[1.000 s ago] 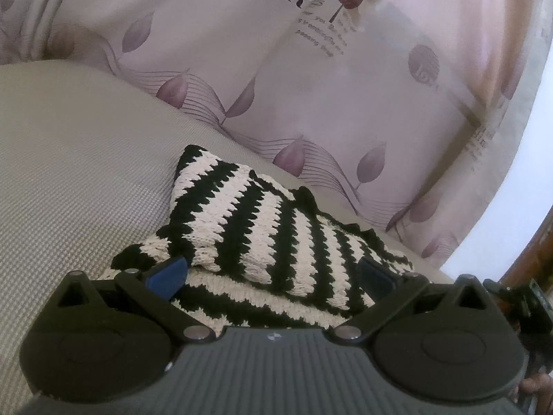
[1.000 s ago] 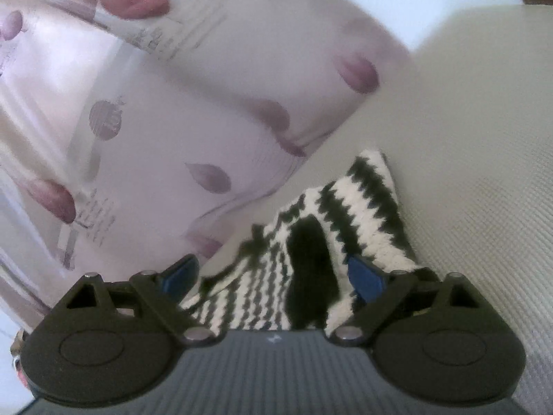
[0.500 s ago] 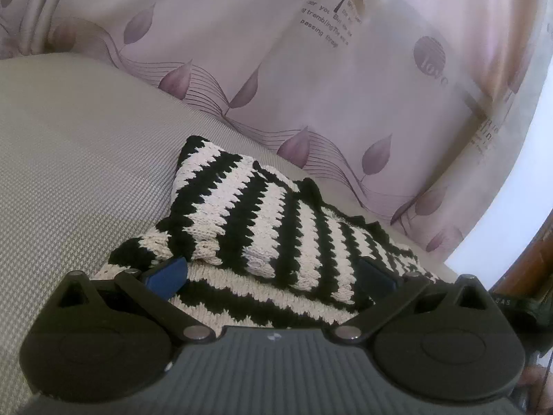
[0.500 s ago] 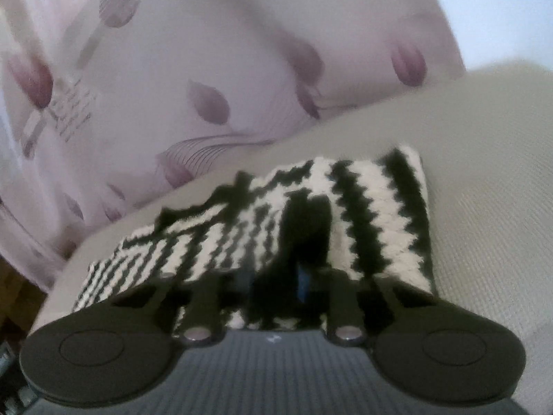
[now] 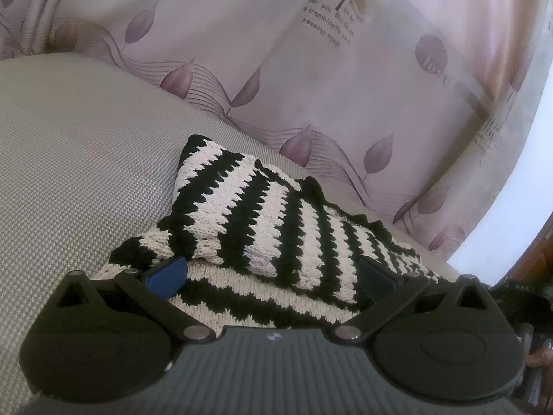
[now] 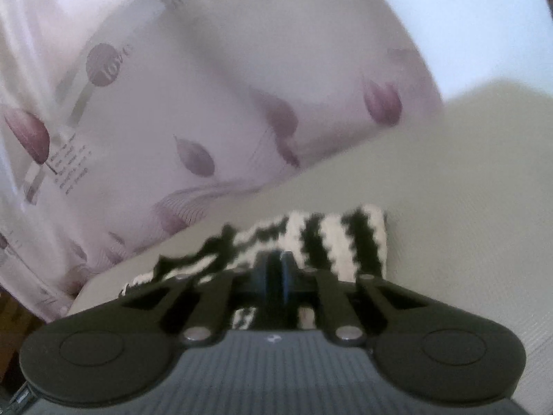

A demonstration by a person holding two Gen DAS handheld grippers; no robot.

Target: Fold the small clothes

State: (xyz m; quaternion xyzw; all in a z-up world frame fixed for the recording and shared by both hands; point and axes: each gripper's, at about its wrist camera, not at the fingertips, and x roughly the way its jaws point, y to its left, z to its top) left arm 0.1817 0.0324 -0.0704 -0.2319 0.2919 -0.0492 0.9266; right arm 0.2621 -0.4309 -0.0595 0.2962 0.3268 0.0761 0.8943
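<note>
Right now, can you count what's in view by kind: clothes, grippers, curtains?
Black-and-white striped knit garment: 1
Grippers: 2, left gripper with fingers spread, right gripper with fingers closed at the garment's edge
Leaf-print curtain: 1
Grey woven surface under the garment: 1
Total: 5

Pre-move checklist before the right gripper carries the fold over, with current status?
1. Right gripper closed: ok, blue pads together after just closing.
2. Striped knit garment caught between the right pads: cannot tell, the picture is blurred, though the knit sits right at the tips.
3. Left gripper clear of the cloth: ok, jaws wide open over the near edge, not pinching.
4. Garment resting on the grey cushion: ok, a top layer already lies folded over the lower one.
5. Curtain out of the fold path: ok, it hangs behind the cushion.
</note>
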